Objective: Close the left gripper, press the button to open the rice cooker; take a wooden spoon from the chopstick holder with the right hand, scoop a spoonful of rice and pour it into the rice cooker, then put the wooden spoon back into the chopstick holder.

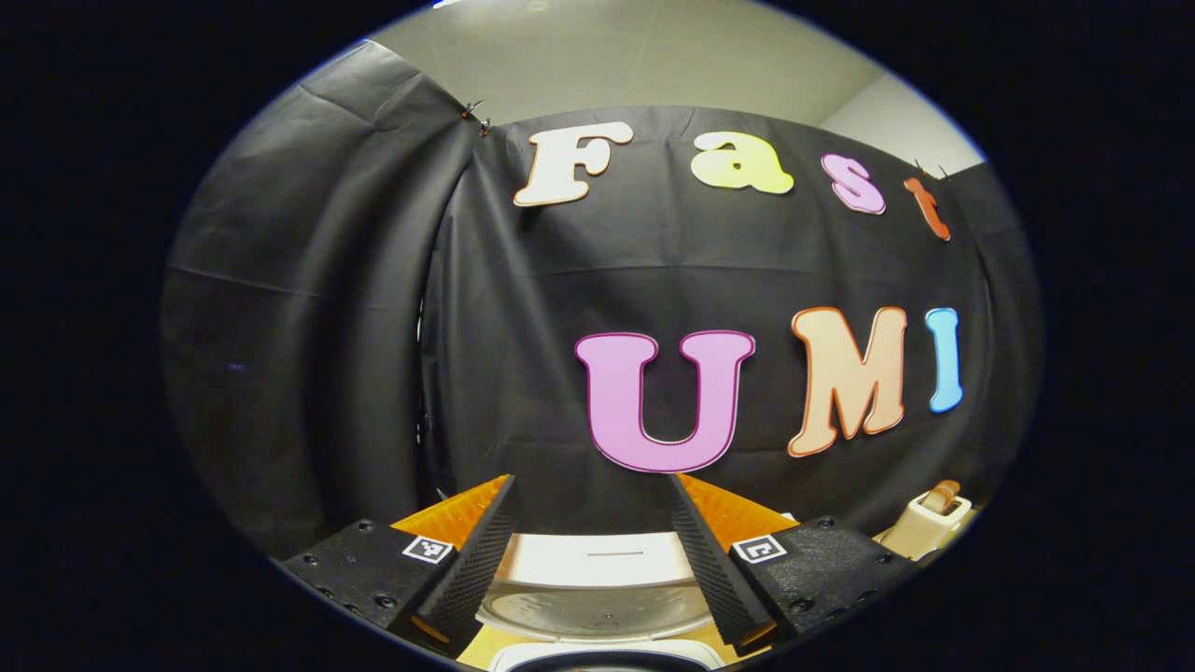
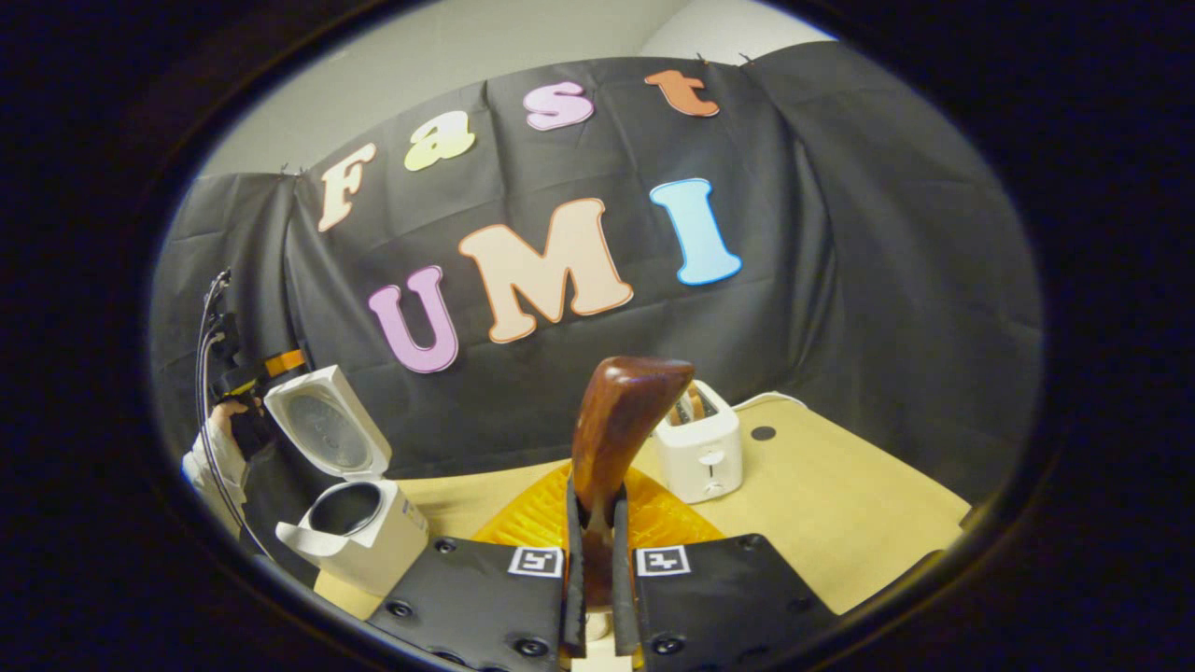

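The stiff, light, glossy brown wooden spoon [image 2: 621, 425] is clamped low on its handle by the right gripper [image 2: 597, 560], where slipping seems possible; the left gripper [image 1: 593, 560] is held open.

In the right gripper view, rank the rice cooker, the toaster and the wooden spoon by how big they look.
1. rice cooker, lid open
2. wooden spoon, though nearness to the camera inflates it
3. toaster

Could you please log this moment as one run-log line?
rice cooker: lid open | right gripper: shut on wooden spoon | left gripper: open
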`<state>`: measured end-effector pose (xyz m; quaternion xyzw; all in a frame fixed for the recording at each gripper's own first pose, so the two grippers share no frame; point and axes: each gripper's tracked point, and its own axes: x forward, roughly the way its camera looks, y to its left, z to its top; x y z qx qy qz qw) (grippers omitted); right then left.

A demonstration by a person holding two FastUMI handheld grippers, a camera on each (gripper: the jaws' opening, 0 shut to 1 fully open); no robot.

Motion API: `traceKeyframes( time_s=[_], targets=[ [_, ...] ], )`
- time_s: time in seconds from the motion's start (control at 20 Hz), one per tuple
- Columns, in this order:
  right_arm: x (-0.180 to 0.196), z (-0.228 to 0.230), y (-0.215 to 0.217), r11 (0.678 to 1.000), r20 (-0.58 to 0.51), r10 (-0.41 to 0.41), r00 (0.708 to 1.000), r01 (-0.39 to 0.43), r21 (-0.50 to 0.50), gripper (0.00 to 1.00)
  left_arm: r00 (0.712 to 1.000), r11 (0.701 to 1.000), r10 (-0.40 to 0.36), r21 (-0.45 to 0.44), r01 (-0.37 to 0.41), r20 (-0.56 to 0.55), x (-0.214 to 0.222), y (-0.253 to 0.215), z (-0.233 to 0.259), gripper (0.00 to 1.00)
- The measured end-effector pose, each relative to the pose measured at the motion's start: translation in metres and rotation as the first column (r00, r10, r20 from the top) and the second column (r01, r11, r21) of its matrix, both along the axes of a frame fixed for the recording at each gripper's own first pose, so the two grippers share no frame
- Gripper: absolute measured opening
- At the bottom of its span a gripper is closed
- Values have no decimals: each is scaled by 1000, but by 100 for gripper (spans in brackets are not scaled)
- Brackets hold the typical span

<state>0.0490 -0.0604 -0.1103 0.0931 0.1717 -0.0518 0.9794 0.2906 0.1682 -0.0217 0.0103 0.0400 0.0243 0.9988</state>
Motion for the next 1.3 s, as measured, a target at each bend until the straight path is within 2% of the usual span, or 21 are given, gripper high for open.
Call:
traceKeyframes(
  time_s=[0.15,0.2,0.25,0.35,0.4,0.5,0.6,0.8,0.85,1.0,1.3],
  targets=[
    [0,4,-6,1000,9,-4,1000,4,-7,13,998,1000,16,17,-15,-58,2,0,-19,89],
    [0,6,-6,1000,11,-3,1000,3,-9,13,998,1000,11,19,-10,-55,3,-1,-16,93],
    [0,8,-6,1000,15,1,1000,-1,-10,13,998,1000,13,19,-11,-64,0,-3,-16,90],
    [5,8,-5,1000,21,13,1000,-13,-9,13,997,1000,15,11,-14,-80,-5,-3,-16,92],
    [8,7,-2,1000,20,23,1000,-23,-7,13,996,1000,15,2,-15,-91,-12,-3,-18,95],
    [11,7,3,999,22,45,999,-45,2,14,995,1000,16,3,-16,-101,-24,-5,-16,92],
    [15,5,9,997,23,69,997,-70,13,14,994,1000,20,3,-19,-111,-41,-7,-19,95],
    [24,3,20,993,22,118,993,-118,26,13,992,1000,25,-6,-26,-127,-77,-10,-25,95],
    [27,3,23,991,22,130,991,-130,31,14,991,1000,27,-3,-27,-132,-85,-11,-27,92],
    [33,1,32,985,19,167,986,-168,39,13,989,999,32,-5,-33,-146,-99,-13,-34,98],
    [38,-1,51,971,16,232,973,-232,49,13,980,998,50,-22,-55,-191,-148,-15,-58,94]
  ],
)
